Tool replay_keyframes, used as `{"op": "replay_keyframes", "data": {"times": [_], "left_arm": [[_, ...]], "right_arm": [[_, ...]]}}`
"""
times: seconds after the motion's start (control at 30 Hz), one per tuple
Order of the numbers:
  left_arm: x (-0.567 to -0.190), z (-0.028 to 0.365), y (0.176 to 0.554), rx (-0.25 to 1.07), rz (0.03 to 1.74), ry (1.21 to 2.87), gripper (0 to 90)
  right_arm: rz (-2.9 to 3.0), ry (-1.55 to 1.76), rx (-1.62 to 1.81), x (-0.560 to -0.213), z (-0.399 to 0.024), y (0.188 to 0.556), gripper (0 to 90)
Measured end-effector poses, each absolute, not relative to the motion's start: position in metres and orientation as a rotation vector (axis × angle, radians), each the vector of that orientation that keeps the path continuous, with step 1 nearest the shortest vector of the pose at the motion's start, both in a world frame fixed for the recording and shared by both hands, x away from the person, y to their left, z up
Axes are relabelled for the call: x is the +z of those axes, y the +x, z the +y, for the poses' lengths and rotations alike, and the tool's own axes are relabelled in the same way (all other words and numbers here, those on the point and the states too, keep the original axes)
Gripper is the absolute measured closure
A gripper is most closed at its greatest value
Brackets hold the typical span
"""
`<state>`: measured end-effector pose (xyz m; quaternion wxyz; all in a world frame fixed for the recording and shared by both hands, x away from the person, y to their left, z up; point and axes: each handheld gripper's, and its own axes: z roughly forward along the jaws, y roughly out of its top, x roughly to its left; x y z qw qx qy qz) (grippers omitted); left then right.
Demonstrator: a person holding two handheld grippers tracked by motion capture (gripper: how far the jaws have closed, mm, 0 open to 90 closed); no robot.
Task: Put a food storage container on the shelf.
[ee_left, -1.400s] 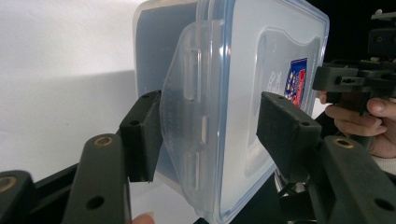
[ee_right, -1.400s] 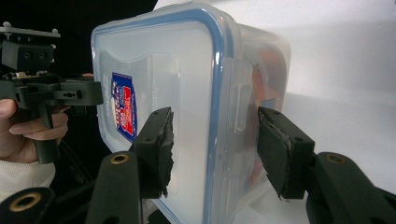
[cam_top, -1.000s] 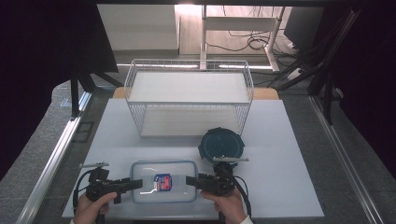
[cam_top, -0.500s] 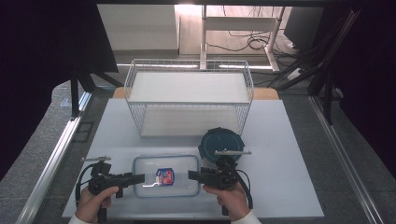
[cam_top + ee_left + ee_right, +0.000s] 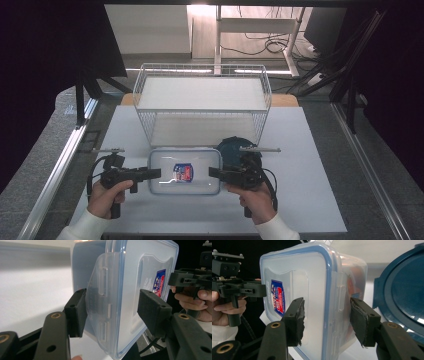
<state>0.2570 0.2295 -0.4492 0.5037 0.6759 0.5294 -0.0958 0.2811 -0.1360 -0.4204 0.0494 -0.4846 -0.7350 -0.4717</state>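
One clear lidded box – gripped at each end by two tongs, left and right; one blue lid beside.

The high view looks forward and down over the white table. Each of the 2 gripper views sits very close, facing opposite ends of the clear lidded container; all 3 views share it, and each gripper view shows the opposite hand.

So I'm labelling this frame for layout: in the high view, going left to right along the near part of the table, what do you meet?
Left gripper → clear lidded container → right gripper; the dark blue round lid overlaps, so it is left out.
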Motion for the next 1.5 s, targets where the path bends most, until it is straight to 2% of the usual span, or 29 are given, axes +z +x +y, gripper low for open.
{"op": "replay_keyframes", "data": {"times": [0.3,1.17,1.5], "left_arm": [[-0.431,0.232,0.264,-0.191,1.253,1.637,42.0],[-0.414,0.215,0.281,-0.185,1.218,1.624,42.2],[-0.392,0.211,0.286,-0.135,1.196,1.630,42.1]], "right_arm": [[-2.247,-1.466,-1.468,-0.405,-0.134,0.289,47.0],[-2.278,-1.468,-1.515,-0.380,-0.150,0.301,47.1],[-2.280,-1.454,-1.550,-0.363,-0.154,0.307,47.1]]}}
